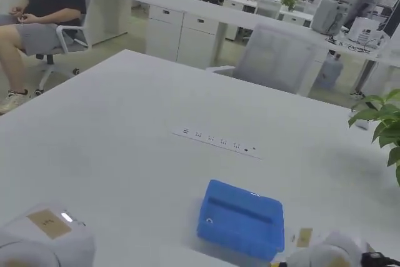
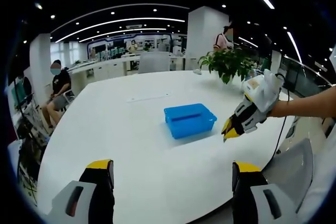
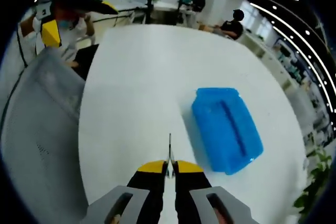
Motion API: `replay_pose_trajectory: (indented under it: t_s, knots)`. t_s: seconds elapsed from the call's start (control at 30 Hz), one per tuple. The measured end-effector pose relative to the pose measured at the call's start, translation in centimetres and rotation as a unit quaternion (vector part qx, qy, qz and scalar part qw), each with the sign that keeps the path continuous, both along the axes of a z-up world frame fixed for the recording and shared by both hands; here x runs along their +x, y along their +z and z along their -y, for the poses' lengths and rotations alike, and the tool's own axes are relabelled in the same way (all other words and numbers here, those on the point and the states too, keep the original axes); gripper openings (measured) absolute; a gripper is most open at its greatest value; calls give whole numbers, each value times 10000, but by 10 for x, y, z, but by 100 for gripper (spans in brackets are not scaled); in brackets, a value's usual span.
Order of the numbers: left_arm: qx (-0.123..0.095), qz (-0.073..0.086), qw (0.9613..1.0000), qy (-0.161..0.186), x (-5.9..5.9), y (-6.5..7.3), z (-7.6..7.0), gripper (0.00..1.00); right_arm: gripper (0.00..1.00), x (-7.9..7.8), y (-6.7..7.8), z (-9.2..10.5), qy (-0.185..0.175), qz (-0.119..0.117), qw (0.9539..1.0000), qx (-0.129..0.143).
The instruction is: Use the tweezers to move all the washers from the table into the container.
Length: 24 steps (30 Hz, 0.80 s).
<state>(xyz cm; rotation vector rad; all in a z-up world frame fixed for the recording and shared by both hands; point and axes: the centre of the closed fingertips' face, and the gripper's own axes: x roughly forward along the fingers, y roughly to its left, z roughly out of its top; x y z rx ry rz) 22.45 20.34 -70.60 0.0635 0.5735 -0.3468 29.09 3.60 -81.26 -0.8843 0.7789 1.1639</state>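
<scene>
Right gripper [image 3: 169,167]: jaws pressed together on the tweezers [image 3: 169,151]; thin metal tip pointing forward over bare table [image 1: 125,154], near one end of the container.
Left gripper [image 2: 170,177]: jaws spread wide with nothing between them, low by the table edge, well apart from the container.
Tweezers: gripped upright between the yellow jaw tips; points look closed, with nothing seen pinched in them.
Container [image 3: 228,129]: blue, open-topped, resting on the table just ahead and to the side of the tweezers; inside mostly bare blue, apart from a small pale ring-like speck on the floor in the head view, too small to call a washer.
Washers: too small to make out at this range, so whereabouts and count cannot be told.
Progress: tool in hand and container within reach; judged early or between picks, with the share done not readable.
Around: power strip [image 1: 215,141] set flush beyond the container; plant [image 2: 228,61] at the far corner; chair [image 3: 37,129] beside the table; seated person [image 1: 53,4] well apart.
In the way: judged only the container's own wall to lift over.
</scene>
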Motion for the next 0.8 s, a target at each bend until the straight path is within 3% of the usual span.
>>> replay_pose_trajectory:
  t_s: [0.1,0.2,0.4,0.67,0.7,0.77,0.8]
  knots:
    - [-7,-9,10000,29,-1,-1,-1,95,3,-5,-9,-12,227,-152,9996,-47]
    - [-29,-29,10000,70,-2,-3,-3,95,3,-10,-17,-20,671,-143,9972,-308]
    - [-22,-71,9999,155,-2,-7,-9,95,3,-12,-30,-37,917,-339,9943,-426]
    - [-10,-131,9997,210,-4,-9,-14,95,4,-20,-54,-30,1423,-329,9854,-878]
    - [-21,-136,9997,212,-4,-9,-14,95,4,-20,-57,-27,1522,-268,9826,-1030]
    - [-40,-146,9997,212,-4,-9,-13,95,4,-18,-55,-29,1465,-209,9846,-933]
    - [-48,-152,9997,208,-4,-9,-13,95,4,-19,-57,-27,1387,-316,9854,-934]
